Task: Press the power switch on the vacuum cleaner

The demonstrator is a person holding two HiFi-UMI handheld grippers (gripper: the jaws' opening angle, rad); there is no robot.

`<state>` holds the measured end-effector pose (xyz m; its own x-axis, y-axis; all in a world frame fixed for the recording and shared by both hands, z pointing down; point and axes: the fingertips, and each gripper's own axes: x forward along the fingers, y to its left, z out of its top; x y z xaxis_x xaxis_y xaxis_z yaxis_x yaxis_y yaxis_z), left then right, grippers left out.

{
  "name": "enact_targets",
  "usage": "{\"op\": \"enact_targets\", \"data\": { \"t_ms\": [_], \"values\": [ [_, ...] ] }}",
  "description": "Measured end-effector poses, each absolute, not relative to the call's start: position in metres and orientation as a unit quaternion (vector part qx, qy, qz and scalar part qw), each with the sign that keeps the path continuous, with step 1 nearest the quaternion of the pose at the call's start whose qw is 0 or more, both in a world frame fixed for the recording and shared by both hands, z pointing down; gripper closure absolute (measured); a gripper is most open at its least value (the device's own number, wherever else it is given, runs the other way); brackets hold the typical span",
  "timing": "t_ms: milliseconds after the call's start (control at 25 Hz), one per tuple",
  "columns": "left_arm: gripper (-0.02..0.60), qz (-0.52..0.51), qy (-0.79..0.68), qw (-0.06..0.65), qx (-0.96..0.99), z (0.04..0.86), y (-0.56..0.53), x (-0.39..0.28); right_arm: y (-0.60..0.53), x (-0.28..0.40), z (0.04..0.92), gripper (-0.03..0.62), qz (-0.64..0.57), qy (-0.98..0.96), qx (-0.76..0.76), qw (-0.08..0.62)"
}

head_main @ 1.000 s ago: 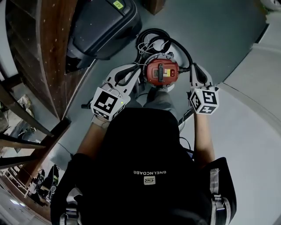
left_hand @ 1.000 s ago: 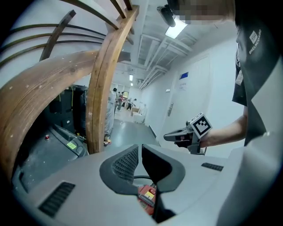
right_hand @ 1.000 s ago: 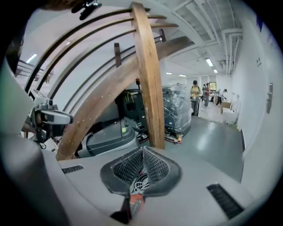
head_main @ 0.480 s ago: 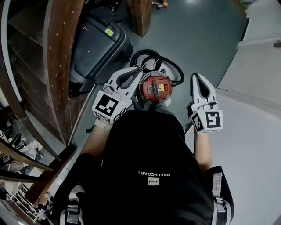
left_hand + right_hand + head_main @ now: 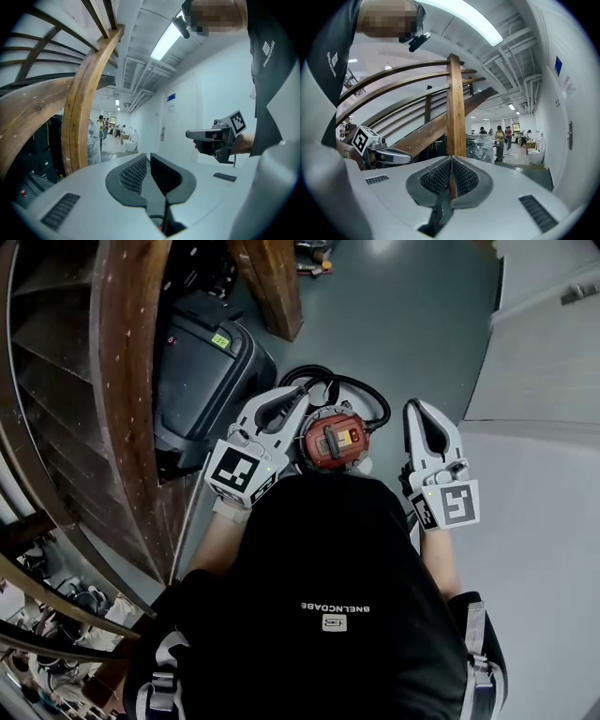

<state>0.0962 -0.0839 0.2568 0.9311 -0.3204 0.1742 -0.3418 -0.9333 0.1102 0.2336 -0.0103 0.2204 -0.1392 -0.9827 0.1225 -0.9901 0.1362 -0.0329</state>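
Note:
The red vacuum cleaner (image 5: 335, 442) stands on the grey floor straight below me, its black hose (image 5: 349, 385) looped behind it. A dark strip and a yellow label show on its top. My left gripper (image 5: 301, 393) hangs just left of it, held above it with jaws together. To the vacuum's right my right gripper (image 5: 416, 406) is also shut and holds nothing. Both gripper views look out level across the room and do not show the vacuum. The left gripper (image 5: 149, 155) sees the right gripper (image 5: 218, 136); the right gripper (image 5: 451, 159) sees the left gripper (image 5: 380, 154).
A black wheeled case (image 5: 202, 362) stands left of the vacuum against the curved wooden staircase (image 5: 112, 381). A wooden post (image 5: 272, 287) rises behind. A white wall (image 5: 544, 343) bounds the right. Several people (image 5: 501, 136) stand far down the hall.
Both grippers have come up and away from the vacuum's sides, the right one most. My head has moved, so the vacuum looks smaller and more staircase shows at left.

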Motion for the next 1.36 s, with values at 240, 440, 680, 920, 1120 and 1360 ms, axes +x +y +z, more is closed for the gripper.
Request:
{"op": "enact_targets", "data": {
  "t_ms": [240, 440, 680, 920, 1120, 1360],
  "values": [
    [0.565, 0.076, -0.15, 0.063, 0.984, 0.254, -0.082, 0.11, -0.008, 0.239, 0.221, 0.566, 0.049, -0.744, 0.666, 0.036],
    [0.565, 0.079, -0.141, 0.067, 0.985, 0.257, -0.083, 0.116, -0.009, 0.249, 0.227, 0.566, 0.065, -0.737, 0.673, 0.028],
    [0.565, 0.08, -0.133, 0.067, 0.986, 0.256, -0.082, 0.119, -0.008, 0.25, 0.226, 0.566, 0.065, -0.733, 0.677, 0.027],
    [0.565, 0.081, -0.13, 0.07, 0.986, 0.257, -0.085, 0.118, -0.014, 0.249, 0.229, 0.566, 0.069, -0.734, 0.675, 0.031],
    [0.565, 0.083, -0.131, 0.074, 0.985, 0.262, -0.086, 0.115, -0.014, 0.247, 0.232, 0.566, 0.071, -0.734, 0.674, 0.031],
    [0.565, 0.084, -0.131, 0.074, 0.985, 0.26, -0.085, 0.116, -0.014, 0.248, 0.233, 0.566, 0.074, -0.735, 0.673, 0.033]
  ]
}}
